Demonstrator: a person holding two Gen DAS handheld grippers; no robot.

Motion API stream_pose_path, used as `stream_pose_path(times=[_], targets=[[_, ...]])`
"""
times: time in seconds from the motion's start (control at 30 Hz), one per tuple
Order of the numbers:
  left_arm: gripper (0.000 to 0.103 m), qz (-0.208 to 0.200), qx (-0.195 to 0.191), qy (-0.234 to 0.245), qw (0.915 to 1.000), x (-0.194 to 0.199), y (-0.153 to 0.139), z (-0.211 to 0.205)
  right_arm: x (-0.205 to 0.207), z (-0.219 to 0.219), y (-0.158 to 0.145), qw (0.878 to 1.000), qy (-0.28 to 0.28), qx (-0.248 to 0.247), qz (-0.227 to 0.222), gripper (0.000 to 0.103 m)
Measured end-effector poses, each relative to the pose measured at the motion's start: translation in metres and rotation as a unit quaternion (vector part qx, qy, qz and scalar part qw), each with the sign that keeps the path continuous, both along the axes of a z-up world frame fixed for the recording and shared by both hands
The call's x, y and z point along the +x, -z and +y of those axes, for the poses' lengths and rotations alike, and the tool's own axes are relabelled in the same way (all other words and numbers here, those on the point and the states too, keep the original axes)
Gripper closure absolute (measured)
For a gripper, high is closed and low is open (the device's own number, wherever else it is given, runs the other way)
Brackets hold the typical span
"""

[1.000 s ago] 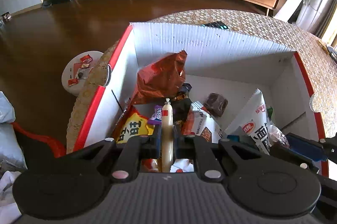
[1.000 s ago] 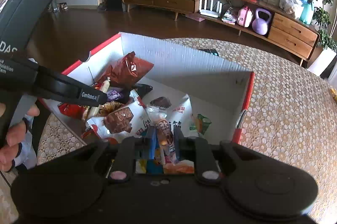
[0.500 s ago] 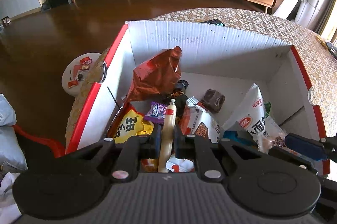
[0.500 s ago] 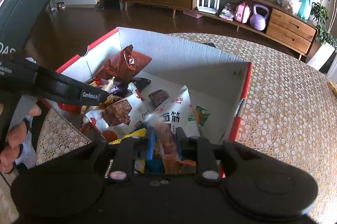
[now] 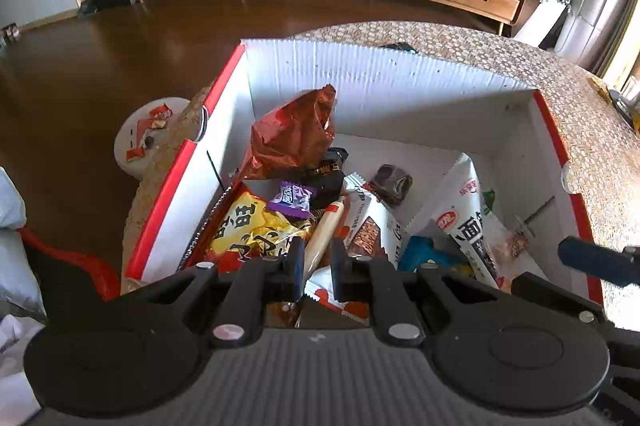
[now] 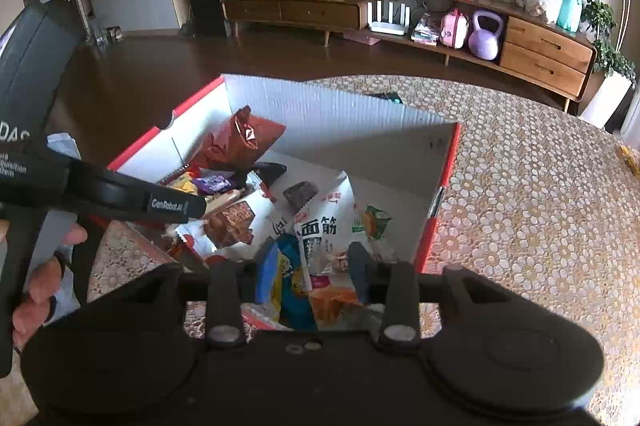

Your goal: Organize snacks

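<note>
A white corrugated box (image 5: 380,77) with red edges sits on a round table and holds several snack packets. My left gripper (image 5: 318,262) is shut on a pale sausage stick (image 5: 326,226), which leans over a yellow packet (image 5: 248,230) inside the box. In the right wrist view the left gripper (image 6: 168,203) reaches in from the left. My right gripper (image 6: 312,272) hangs over the box's near right part with its jaws opening. A blue packet (image 6: 296,266) and a white packet (image 6: 324,226) lie below them, touching neither pad.
A red-brown foil bag (image 5: 292,133) stands against the box's far left wall. The patterned tablecloth (image 6: 540,205) spreads to the right. A small white stool (image 5: 148,133) with wrappers stands on the floor at the left. A person's hand (image 6: 44,274) holds the left gripper.
The right jaws have spread apart and let go of the clear-wrapped snack they held, which now lies among the packets. The sausage stick in the left gripper has tilted.
</note>
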State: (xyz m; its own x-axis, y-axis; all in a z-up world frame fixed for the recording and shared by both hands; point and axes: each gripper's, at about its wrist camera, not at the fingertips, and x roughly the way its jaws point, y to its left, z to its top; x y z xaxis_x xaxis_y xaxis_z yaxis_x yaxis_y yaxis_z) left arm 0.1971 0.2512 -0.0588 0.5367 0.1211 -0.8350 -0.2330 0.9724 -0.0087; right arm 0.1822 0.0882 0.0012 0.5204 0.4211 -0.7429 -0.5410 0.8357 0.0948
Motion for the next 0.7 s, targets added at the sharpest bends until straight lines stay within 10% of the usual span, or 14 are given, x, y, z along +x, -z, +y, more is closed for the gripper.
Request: stream_pose_path(times=[0.5, 0.7], targets=[[0.088, -0.056, -0.004, 0.019, 0.9982, -0.047, -0.036, -0.018, -0.033, -0.032, -0.04, 0.998, -0.009, 0.034, -0.057, 0.018], [0.041, -0.098, -0.015, 0.019, 0.9949, -0.073, -0.052, -0.026, -0.053, -0.053, -0.055, 0.995, -0.012, 0.047, -0.092, 0.006]])
